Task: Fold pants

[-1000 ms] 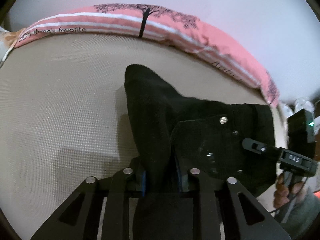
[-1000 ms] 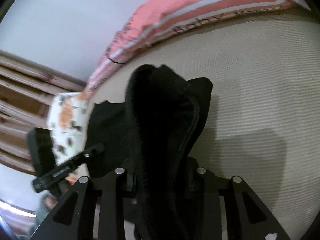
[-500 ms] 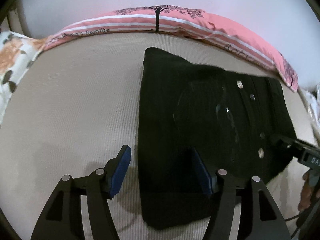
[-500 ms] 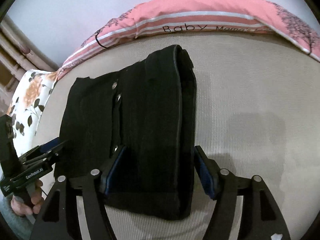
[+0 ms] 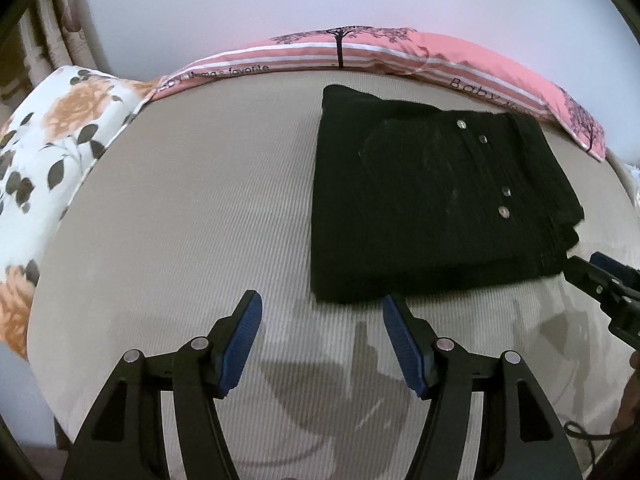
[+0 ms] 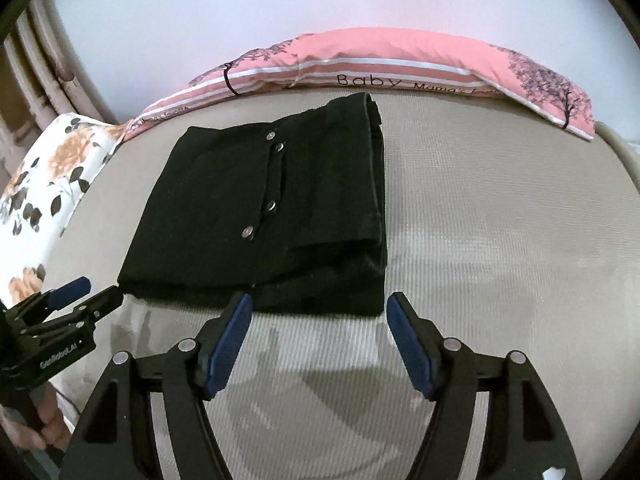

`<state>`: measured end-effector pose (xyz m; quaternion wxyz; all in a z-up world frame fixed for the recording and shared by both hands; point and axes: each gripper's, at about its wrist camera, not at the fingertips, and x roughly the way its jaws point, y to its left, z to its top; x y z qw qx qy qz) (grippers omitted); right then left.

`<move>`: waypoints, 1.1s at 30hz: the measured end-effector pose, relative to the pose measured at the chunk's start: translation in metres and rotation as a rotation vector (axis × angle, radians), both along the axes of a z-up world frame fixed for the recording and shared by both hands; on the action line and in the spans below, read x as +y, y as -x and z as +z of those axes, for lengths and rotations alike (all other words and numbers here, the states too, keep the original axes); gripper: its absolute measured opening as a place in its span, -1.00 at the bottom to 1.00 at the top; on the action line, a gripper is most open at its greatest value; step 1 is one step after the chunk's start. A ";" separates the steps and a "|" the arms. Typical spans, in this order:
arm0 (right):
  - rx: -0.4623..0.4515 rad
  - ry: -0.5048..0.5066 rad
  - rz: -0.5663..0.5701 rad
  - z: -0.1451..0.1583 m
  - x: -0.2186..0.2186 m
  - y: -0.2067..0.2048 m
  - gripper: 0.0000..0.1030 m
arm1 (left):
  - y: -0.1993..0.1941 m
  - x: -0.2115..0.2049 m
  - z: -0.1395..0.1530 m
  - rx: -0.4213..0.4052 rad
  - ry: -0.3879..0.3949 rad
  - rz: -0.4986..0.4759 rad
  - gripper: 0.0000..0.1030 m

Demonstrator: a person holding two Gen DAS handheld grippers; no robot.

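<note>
The black pants [image 5: 432, 204] are lying folded into a compact stack on the beige mattress [image 5: 192, 216], at about one o'clock from the left gripper [image 5: 322, 344], which is hanging spread and empty. The right gripper [image 6: 318, 344] is opening wider with nothing between its jaws, the stack's near edge at twelve o'clock. To finish well, both should be drawing straight away without snagging that near edge.

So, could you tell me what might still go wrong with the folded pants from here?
1. The right gripper, its jaws opening and empty, sits just off the pants' near edge; a careless pull-back could snag it.
2. The layers on the right side look loosely stacked and may slump open.
3. The left gripper is open, also close.
</note>
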<state>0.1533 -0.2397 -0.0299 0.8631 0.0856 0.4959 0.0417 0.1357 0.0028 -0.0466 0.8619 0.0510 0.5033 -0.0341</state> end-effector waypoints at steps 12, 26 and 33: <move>-0.031 0.045 0.028 0.005 0.023 0.031 0.43 | 0.033 -0.001 0.002 -0.016 0.021 0.007 0.24; -0.034 0.071 0.041 0.003 0.035 0.041 0.45 | 0.041 0.004 0.002 -0.024 0.018 0.019 0.24; -0.023 0.063 0.040 0.001 0.034 0.040 0.45 | 0.042 0.005 0.000 -0.024 0.013 0.023 0.24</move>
